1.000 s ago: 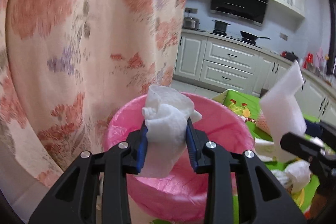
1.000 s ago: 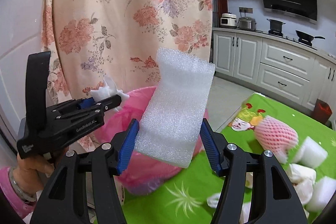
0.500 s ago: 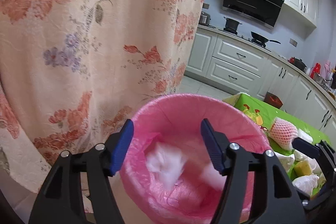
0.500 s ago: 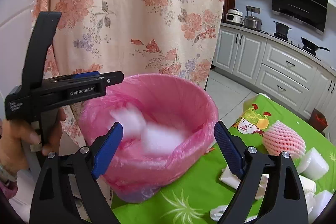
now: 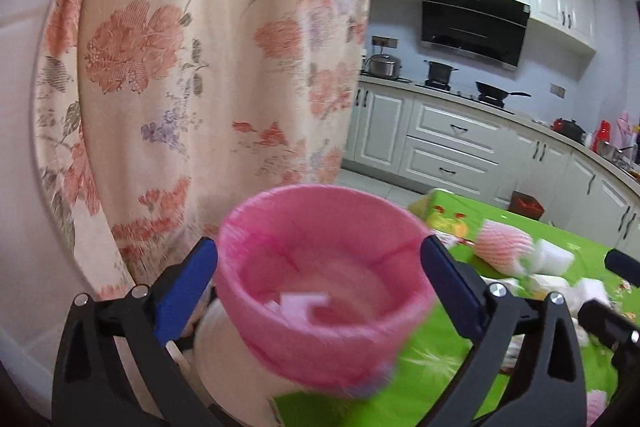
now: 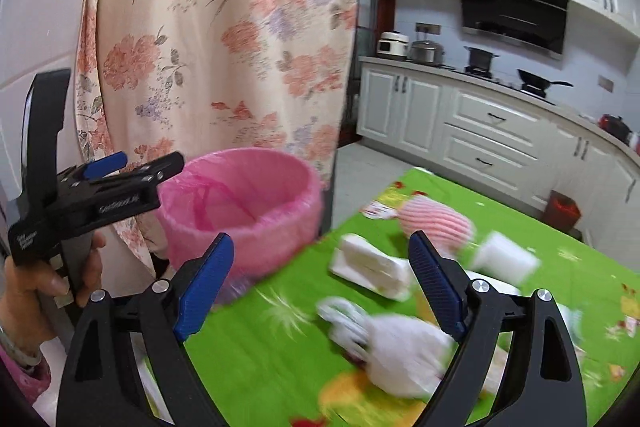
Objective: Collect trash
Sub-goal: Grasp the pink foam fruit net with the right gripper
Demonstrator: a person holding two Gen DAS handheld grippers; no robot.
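Both the left gripper (image 5: 320,291) and right gripper (image 6: 322,281) stood released, holding nothing. The pink-lined bin (image 6: 244,211) stood upright, mouth upward. A folded white foam piece (image 6: 370,267) lay flat on the green tablecloth (image 6: 280,347), long axis running left-right.

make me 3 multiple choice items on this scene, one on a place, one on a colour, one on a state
1. Where is the bin?
A. at the table's edge by the curtain
B. on the kitchen counter
C. on the stove

2. What colour is the tablecloth?
A. blue
B. green
C. white

3. How are the right tongs?
A. shut on foam
B. shut on tissue
C. open, holding nothing

Answers: 1 A, the bin sits beside the floral curtain; 2 B, bright green shows under the scraps; 3 C, both pads stand wide apart with nothing between them.
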